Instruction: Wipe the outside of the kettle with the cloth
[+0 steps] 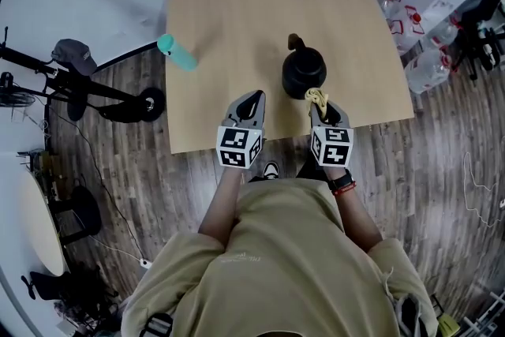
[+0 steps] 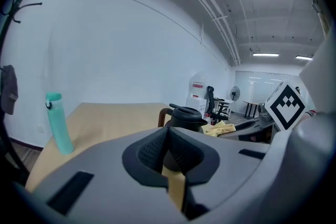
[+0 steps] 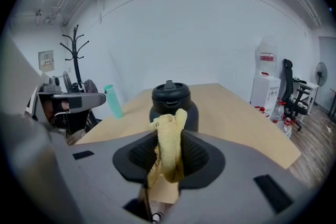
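Forearms in short tan shirt (image 1: 276,249) sleeves reach up from the bottom of the head view, a dark watch (image 1: 342,182) on the right wrist. Each ends in a grey gripper with a black-and-white marker cube (image 1: 239,147). The left gripper (image 1: 251,97) hangs over the lower edge of the table (image 1: 237,4), just left of centre. In its own view its ribbed pads (image 2: 153,150) meet with nothing between them, and only a sliver of tan tabletop shows below. The right gripper (image 1: 319,103) sits just right of it at the same height. Its jaws are clamped on a yellow cloth (image 3: 168,149), which stands up in a bunched fold between the pads and pokes out past the tips. In the head view the cloth (image 1: 316,97) lies right at the lower right side of the black kettle (image 1: 304,72); whether the two touch cannot be told. The kettle stands upright at right of centre on the table, near its lower edge, with its handle towards the top of the frame. In the right gripper view it rises directly behind the cloth, lid on. A teal bottle (image 1: 177,51) stands well apart to the left, by the table's left edge. Beyond the table, the right gripper view shows a coat stand (image 3: 76,57) at left, and a water dispenser (image 3: 264,81) and an office chair (image 3: 291,94) at right against a white wall.
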Demonstrator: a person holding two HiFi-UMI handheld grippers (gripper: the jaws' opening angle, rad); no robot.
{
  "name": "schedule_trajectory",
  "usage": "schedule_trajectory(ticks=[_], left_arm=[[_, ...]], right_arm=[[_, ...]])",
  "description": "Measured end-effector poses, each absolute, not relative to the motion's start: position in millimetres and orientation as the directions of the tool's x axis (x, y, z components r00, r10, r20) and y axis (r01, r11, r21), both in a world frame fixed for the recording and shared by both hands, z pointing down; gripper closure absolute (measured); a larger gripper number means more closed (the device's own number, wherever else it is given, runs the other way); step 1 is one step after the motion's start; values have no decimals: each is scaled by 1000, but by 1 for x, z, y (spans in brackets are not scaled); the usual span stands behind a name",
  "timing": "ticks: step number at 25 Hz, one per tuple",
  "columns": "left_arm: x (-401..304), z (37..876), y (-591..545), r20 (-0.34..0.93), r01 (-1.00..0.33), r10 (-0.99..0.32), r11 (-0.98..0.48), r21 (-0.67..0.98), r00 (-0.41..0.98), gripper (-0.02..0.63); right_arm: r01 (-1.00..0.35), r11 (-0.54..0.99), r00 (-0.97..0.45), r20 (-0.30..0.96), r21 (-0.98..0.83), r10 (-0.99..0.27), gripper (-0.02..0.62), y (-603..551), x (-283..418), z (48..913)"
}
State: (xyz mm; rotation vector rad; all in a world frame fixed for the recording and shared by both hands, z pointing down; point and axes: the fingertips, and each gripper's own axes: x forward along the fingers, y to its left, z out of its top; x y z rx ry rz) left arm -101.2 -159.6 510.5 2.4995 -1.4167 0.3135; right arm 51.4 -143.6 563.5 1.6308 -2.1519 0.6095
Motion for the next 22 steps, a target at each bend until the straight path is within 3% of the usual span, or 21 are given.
schedule_trajectory(ticks=[10,22], left_arm=[[-137,506,-145,295,-858,-807,-500,117,511,581],[-163,505,-146,294,-878,-828,-461,128,478,581]], right_arm=[[-964,239,-265,517,-117,-814,472,-163,-39,571],[-973,205,-232,547,-111,-805,472,-201,-72,587]])
